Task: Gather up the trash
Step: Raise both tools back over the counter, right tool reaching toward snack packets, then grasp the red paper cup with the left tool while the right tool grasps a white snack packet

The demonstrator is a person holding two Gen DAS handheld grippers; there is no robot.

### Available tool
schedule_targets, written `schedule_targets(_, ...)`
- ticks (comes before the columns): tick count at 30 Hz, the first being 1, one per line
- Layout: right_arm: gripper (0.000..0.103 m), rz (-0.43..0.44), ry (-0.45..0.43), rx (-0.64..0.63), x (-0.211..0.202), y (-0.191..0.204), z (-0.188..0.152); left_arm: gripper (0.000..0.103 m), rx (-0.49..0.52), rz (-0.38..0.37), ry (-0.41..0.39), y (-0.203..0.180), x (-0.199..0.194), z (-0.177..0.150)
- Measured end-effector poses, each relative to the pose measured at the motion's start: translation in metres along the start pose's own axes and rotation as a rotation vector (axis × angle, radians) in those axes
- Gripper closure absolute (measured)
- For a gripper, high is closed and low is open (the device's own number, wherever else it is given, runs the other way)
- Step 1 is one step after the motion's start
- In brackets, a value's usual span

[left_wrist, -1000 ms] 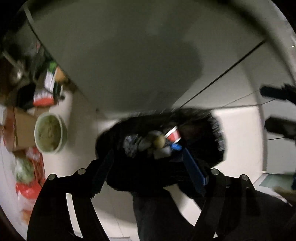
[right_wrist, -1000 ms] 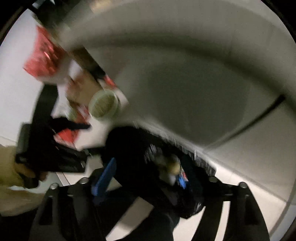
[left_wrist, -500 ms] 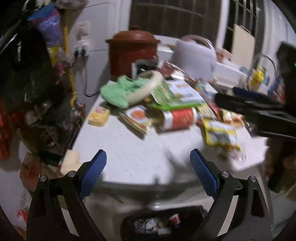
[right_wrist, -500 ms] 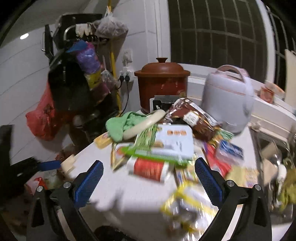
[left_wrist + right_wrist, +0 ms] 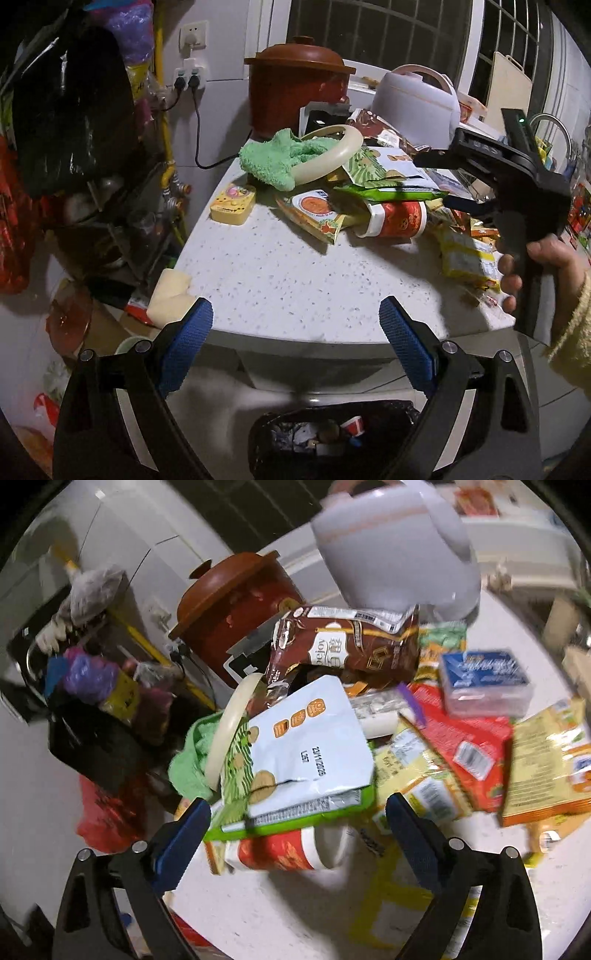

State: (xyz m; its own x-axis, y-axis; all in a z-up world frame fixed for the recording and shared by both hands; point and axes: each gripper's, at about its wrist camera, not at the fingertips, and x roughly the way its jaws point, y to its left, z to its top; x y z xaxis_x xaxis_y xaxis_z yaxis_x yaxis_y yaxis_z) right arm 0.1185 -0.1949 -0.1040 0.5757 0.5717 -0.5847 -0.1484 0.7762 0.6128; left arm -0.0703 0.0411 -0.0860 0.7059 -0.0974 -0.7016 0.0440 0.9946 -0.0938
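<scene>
A pile of wrappers covers the white counter (image 5: 295, 273). It holds a green-and-white biscuit packet (image 5: 306, 746), a brown packet (image 5: 343, 646) and a red-and-white cup (image 5: 397, 221) lying on its side. My right gripper (image 5: 298, 812) hangs just over the packet and the cup (image 5: 288, 849). Its jaws are closing with both between them, and the pads touch neither. In the left wrist view it (image 5: 439, 181) reaches in from the right, held by a hand. My left gripper (image 5: 293, 314) stands open and empty at the counter's front edge, above the black-lined trash bin (image 5: 332, 439).
A brown clay pot (image 5: 295, 85) and a white rice cooker (image 5: 417, 96) stand at the back. A green cloth (image 5: 280, 155), a cream ring (image 5: 332, 155) and a yellow box (image 5: 232, 199) lie to the left. Bags (image 5: 74, 110) hang beside the counter. A blue box (image 5: 484, 679) sits on the right.
Both grippers swung up from the trash bin on the floor to face the counter. The right one then moved in close over the pile of wrappers.
</scene>
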Motion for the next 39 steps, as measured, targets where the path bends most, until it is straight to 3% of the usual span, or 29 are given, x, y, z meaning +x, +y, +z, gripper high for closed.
schedule_targets(1, 0.029, 0.026, 0.008, 0.022, 0.002, -0.004, 0.001, 0.014, 0.002, -0.001, 0.002, 0.0, 0.0, -0.001)
schedule_targets(3, 0.069, 0.085, 0.046, 0.104, 0.016, -0.015, 0.005, 0.014, 0.008, -0.004, 0.011, 0.0, 0.001, -0.002)
schedule_targets(5, 0.081, 0.151, 0.059, 0.179, 0.021, -0.023, 0.007, 0.014, 0.016, -0.005, 0.017, -0.002, 0.002, -0.002)
schedule_targets(7, 0.086, 0.175, 0.047, 0.202, 0.017, -0.024, 0.009, 0.014, 0.025, -0.005, 0.019, -0.003, 0.002, -0.003)
schedule_targets(12, 0.095, 0.224, -0.007, 0.155, -0.018, -0.005, 0.016, 0.014, 0.029, -0.001, 0.006, -0.003, 0.008, 0.003)
schedule_targets(17, 0.097, 0.242, -0.094, 0.131, -0.068, -0.001, 0.036, 0.014, 0.025, -0.035, -0.005, -0.01, 0.022, 0.015)
schedule_targets(25, 0.097, 0.222, -0.24, 0.084, -0.168, -0.007, 0.05, 0.014, 0.018, -0.194, -0.001, -0.051, 0.074, 0.053)
schedule_targets(31, 0.097, 0.194, -0.279, 0.098, -0.199, -0.023, 0.041, 0.014, 0.06, -0.138, 0.013, -0.097, 0.12, 0.074)
schedule_targets(37, 0.097, 0.187, -0.252, 0.129, -0.195, -0.04, 0.028, 0.014, 0.066, -0.059, 0.075, -0.113, 0.159, 0.077)
schedule_targets(38, 0.097, 0.186, -0.247, 0.131, -0.193, -0.041, 0.026, 0.028, 0.055, -0.071, 0.07, -0.111, 0.159, 0.077)
schedule_targets(39, 0.097, 0.186, -0.24, 0.137, -0.19, -0.043, 0.025, 0.03, 0.043, -0.096, 0.065, -0.109, 0.158, 0.077)
